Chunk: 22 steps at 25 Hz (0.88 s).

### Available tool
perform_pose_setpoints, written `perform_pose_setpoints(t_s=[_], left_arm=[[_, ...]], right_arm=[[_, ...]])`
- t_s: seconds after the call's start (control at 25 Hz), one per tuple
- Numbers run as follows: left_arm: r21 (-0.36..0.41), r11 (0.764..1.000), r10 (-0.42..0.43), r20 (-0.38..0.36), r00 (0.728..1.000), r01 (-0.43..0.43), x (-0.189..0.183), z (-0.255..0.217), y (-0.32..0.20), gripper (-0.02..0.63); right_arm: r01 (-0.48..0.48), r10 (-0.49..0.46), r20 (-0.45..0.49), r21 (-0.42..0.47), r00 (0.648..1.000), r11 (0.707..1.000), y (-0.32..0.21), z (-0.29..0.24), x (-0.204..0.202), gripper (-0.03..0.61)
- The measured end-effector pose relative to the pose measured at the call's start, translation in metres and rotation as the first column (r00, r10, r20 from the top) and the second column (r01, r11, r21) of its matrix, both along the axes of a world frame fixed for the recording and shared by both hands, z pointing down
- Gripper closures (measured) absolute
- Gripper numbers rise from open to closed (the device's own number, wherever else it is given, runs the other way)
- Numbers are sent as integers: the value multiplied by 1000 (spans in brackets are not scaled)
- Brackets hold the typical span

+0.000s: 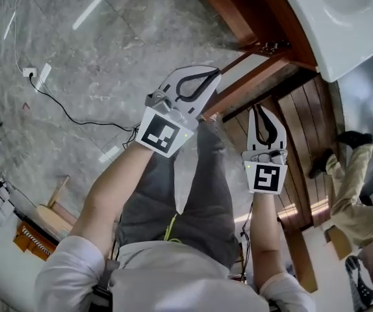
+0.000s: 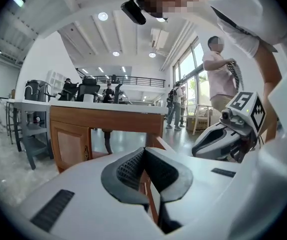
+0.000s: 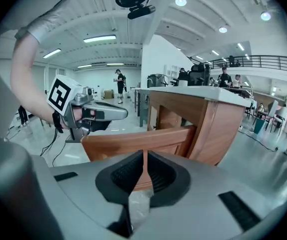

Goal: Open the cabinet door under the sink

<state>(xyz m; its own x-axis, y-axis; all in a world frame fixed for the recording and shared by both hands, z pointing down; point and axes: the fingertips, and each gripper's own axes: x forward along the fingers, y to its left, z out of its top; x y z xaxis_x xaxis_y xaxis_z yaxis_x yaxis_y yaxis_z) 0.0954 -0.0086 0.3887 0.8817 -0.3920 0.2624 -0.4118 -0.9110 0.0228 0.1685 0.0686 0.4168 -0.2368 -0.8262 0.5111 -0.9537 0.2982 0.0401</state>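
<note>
The wooden cabinet (image 1: 307, 125) stands under the white sink (image 1: 342, 18). One door (image 1: 251, 83) is swung out; its top rail runs toward my knees. My left gripper (image 1: 206, 77) hovers shut just beyond that door's free end, holding nothing. In the left gripper view a second door (image 2: 71, 144) with a small handle (image 2: 87, 152) stays closed under the white countertop (image 2: 83, 106). My right gripper (image 1: 259, 112) is shut in front of the open cabinet. In the right gripper view the open door (image 3: 133, 141) lies crosswise just past the jaws, with the left gripper (image 3: 123, 113) behind it.
A white plug and black cable (image 1: 40, 77) lie on the marble floor to the left. Another person's legs (image 1: 349, 181) stand to the right of the cabinet. A small wooden stand (image 1: 50, 216) sits at lower left. My own legs (image 1: 193, 194) are below the grippers.
</note>
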Motion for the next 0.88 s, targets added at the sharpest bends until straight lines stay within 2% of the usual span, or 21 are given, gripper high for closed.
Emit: perform_pose_setpoints(t_s=[0.48,0.76,0.88], left_arm=[[46,996,-75,-22,997,76,8,-119,-39,600],[97,987,-123,-57,991,128,-9,-202,-61,600],[108,978,-165,-102,981,176,-16,-243,-71,600]], right_arm=[[-48,48,12,11,999,999,-46,-107,24,529],[-92,85,78,96,993,991,-87,-186,24,529],[-99,87,96,136,992,986,-101,-224,23,529]])
